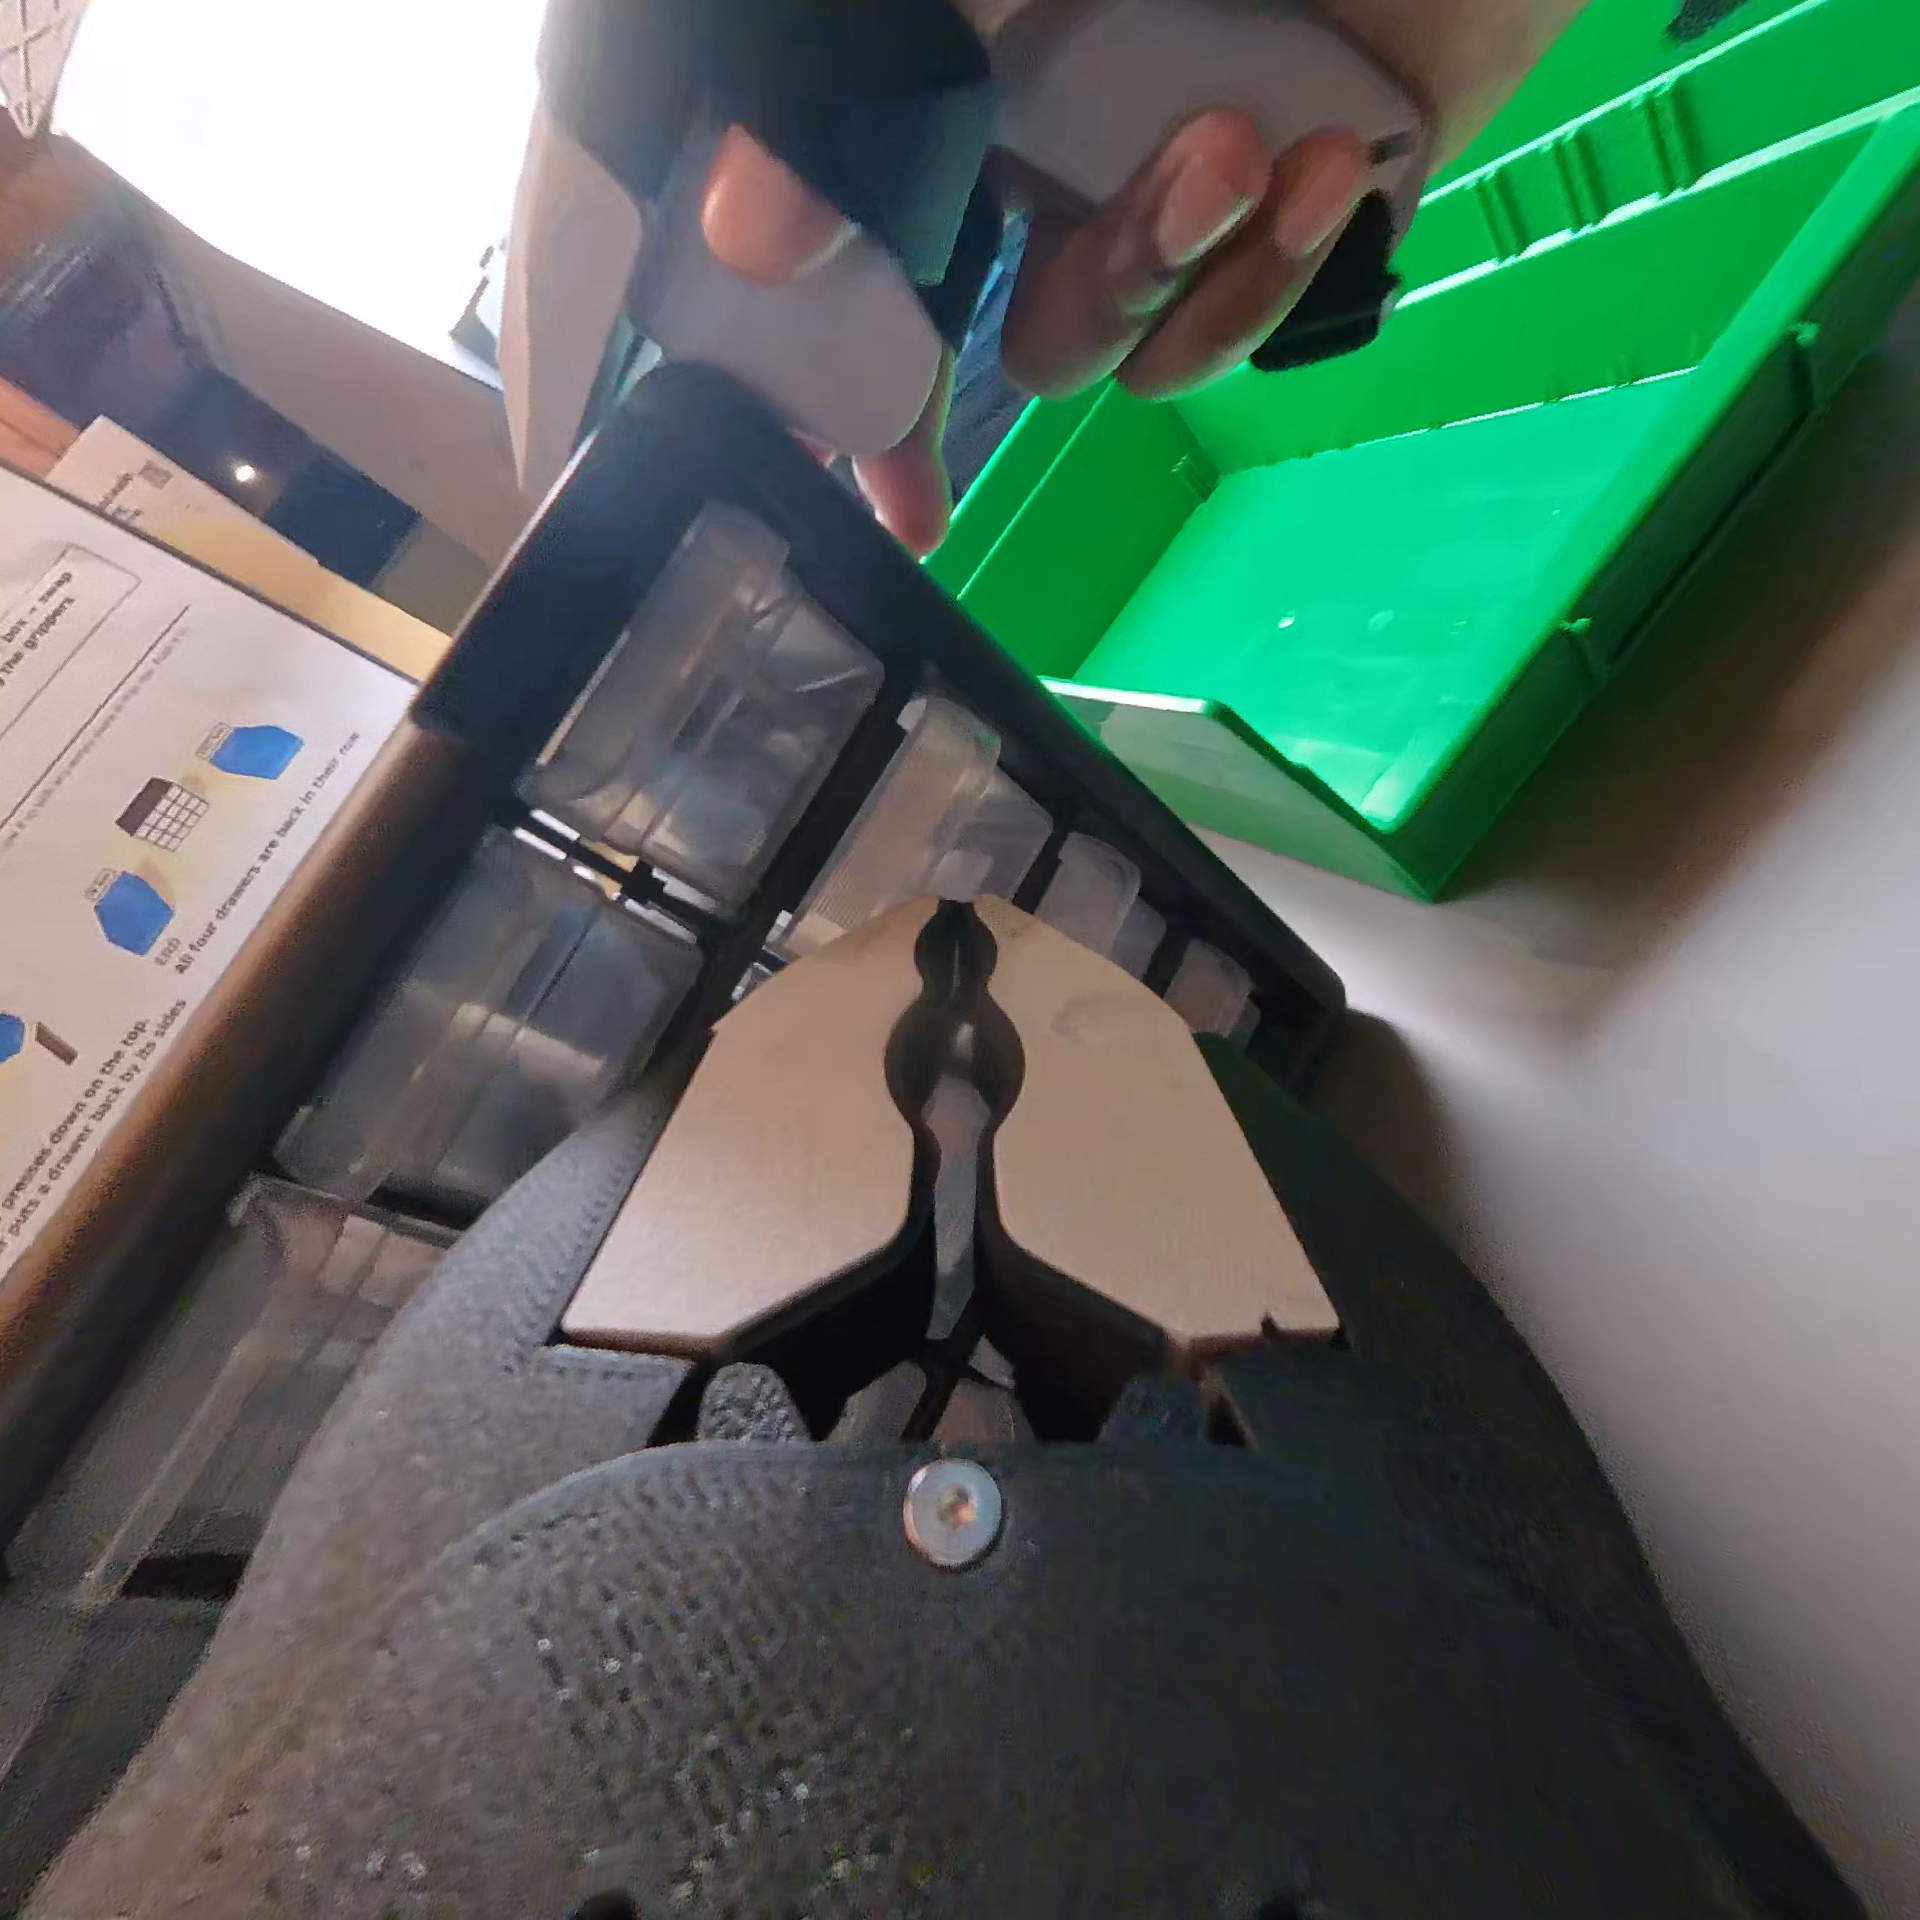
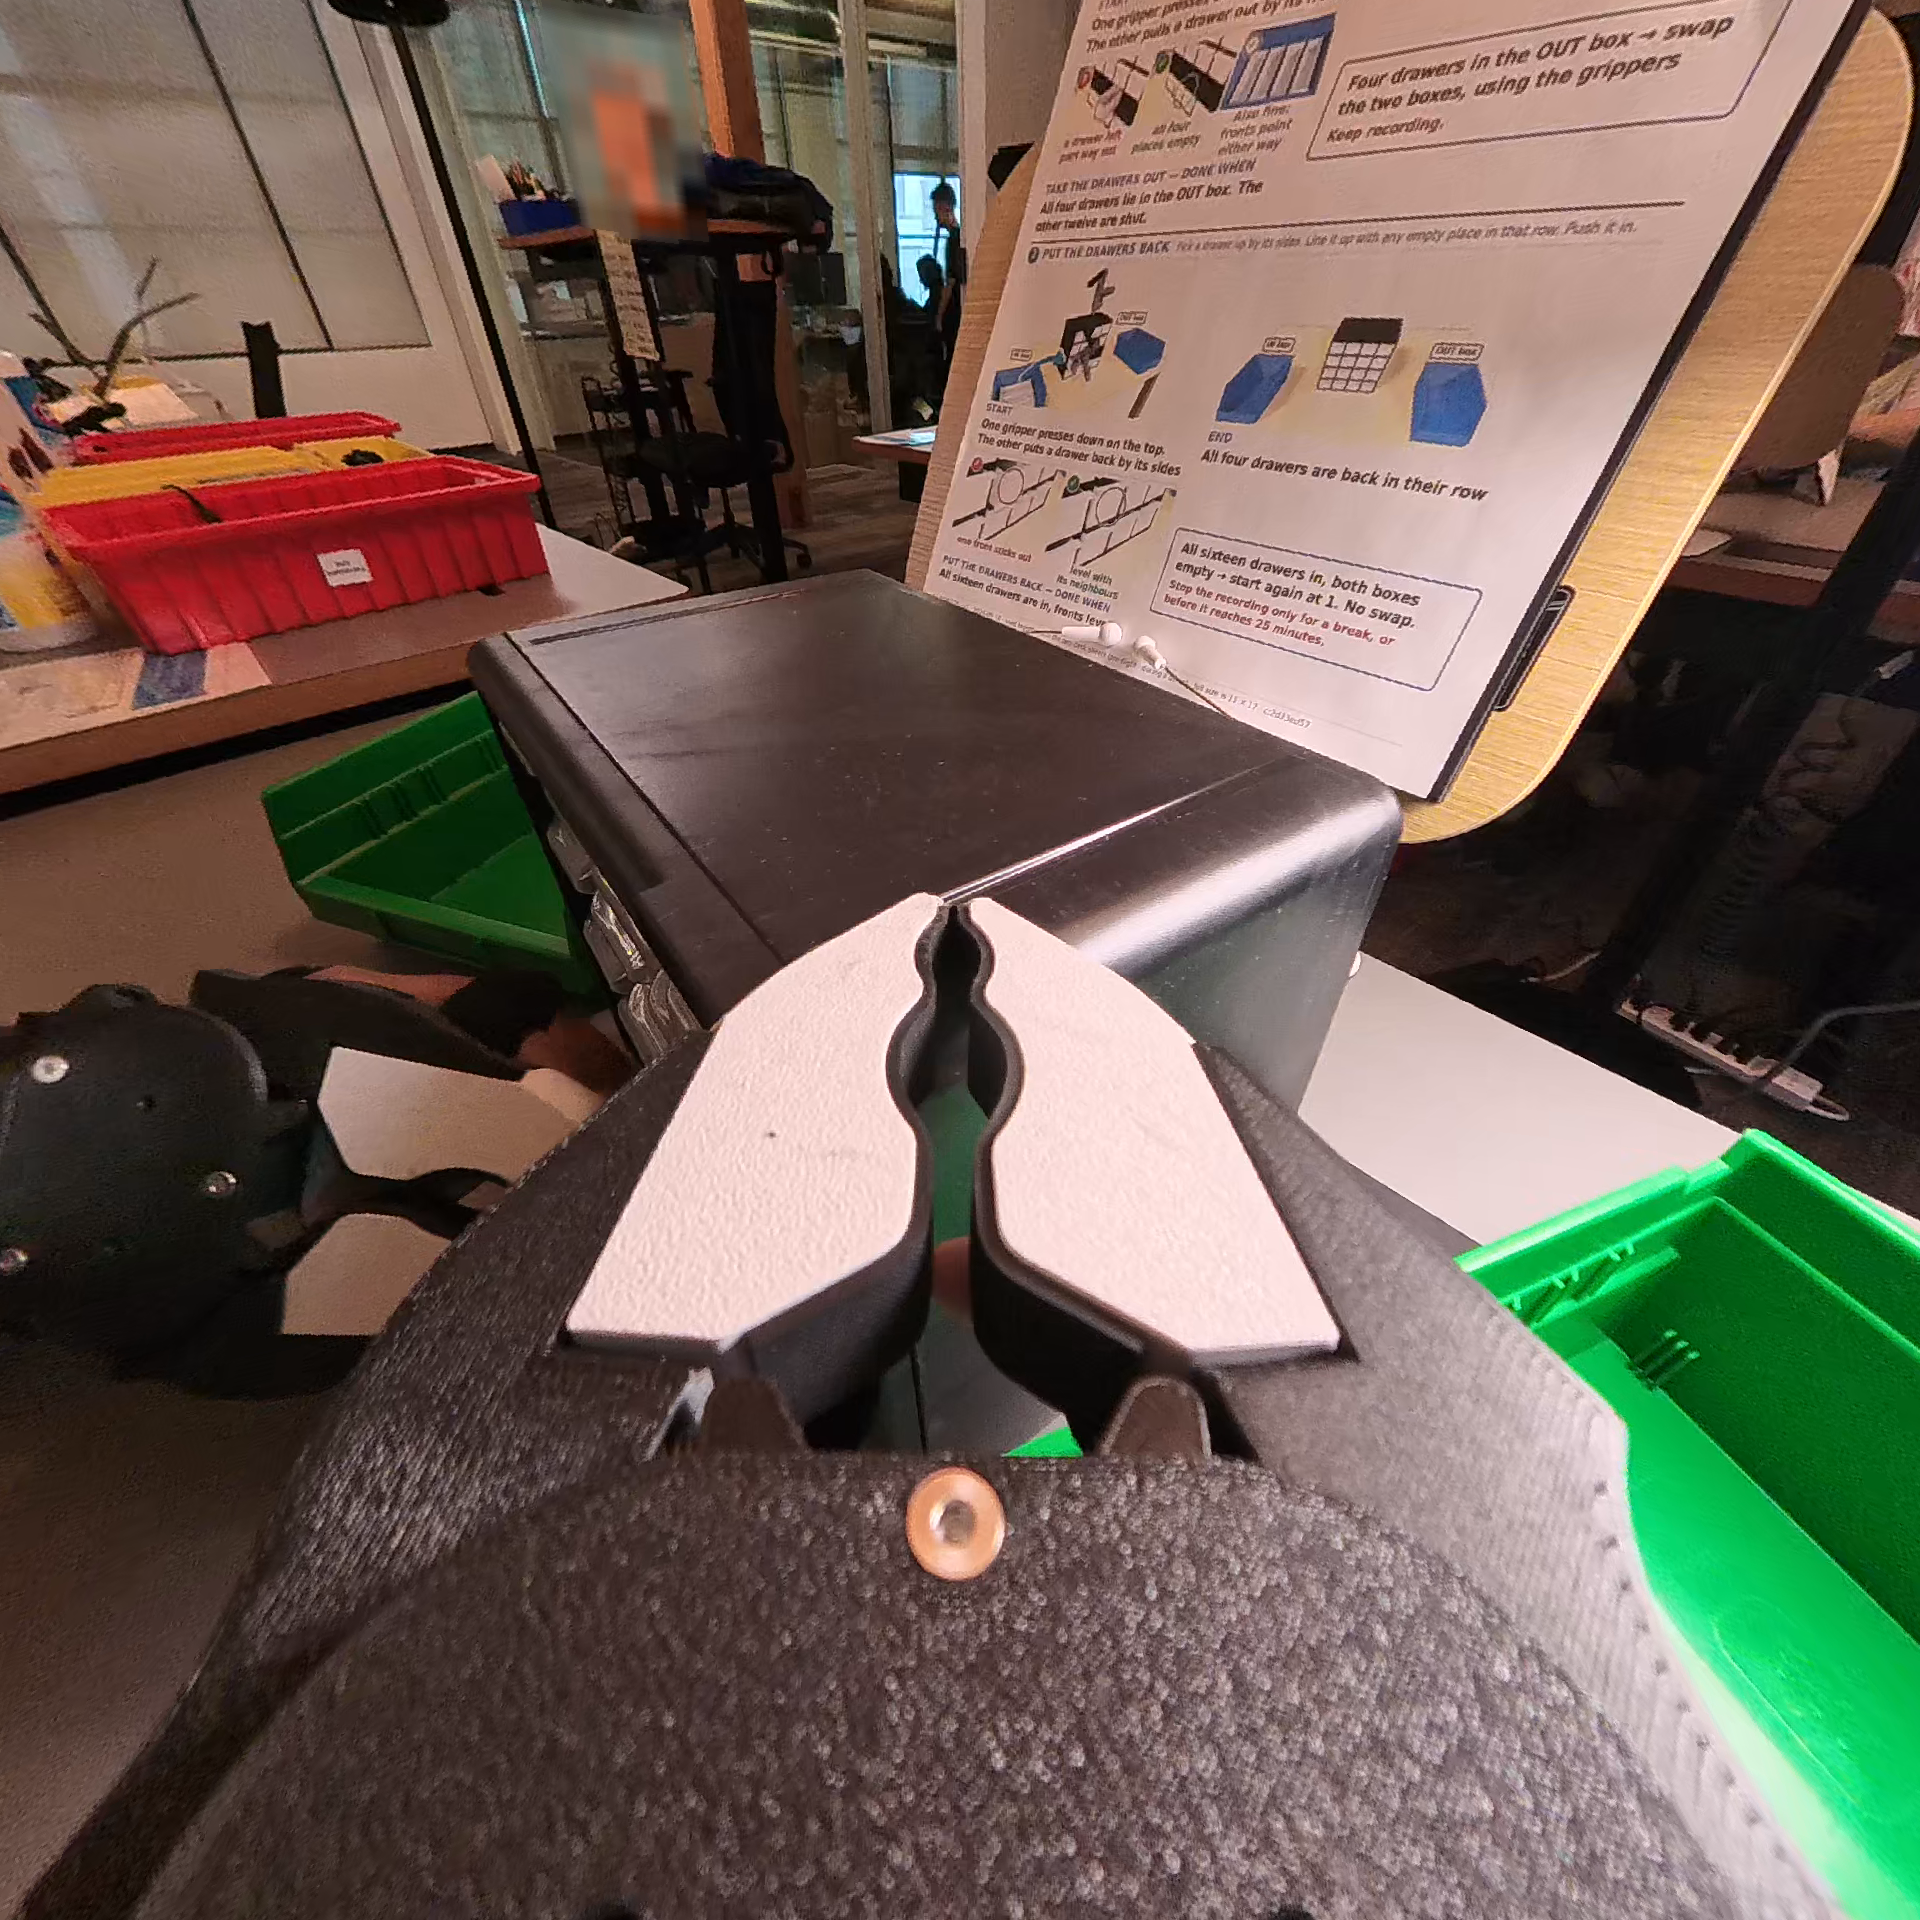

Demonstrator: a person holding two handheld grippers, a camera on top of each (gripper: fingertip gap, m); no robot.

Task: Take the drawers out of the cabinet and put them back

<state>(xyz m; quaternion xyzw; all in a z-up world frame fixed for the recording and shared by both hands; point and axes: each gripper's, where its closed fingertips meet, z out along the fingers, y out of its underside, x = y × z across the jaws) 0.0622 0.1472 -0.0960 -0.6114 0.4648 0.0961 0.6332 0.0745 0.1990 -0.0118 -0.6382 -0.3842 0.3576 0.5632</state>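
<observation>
Pale worktop [image 2: 1475, 1101] carries black drawer cabinet [image 2: 883, 748], one green bin [image 2: 416, 842] just beside its drawer side, another green bin [image 2: 1766, 1382] at its opposite side.

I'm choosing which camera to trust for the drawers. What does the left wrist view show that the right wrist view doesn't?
Only the left wrist view shows the clear drawers face-on in the cabinet front, with the left gripper shut against one of them, apparently on its front.

Only the right wrist view shows the cabinet's flat black top, the red bin on a far table, and a second green bin.

Both show the black cabinet, a green bin, the instruction sheet, and the right gripper, shut at the cabinet's top edge.
</observation>
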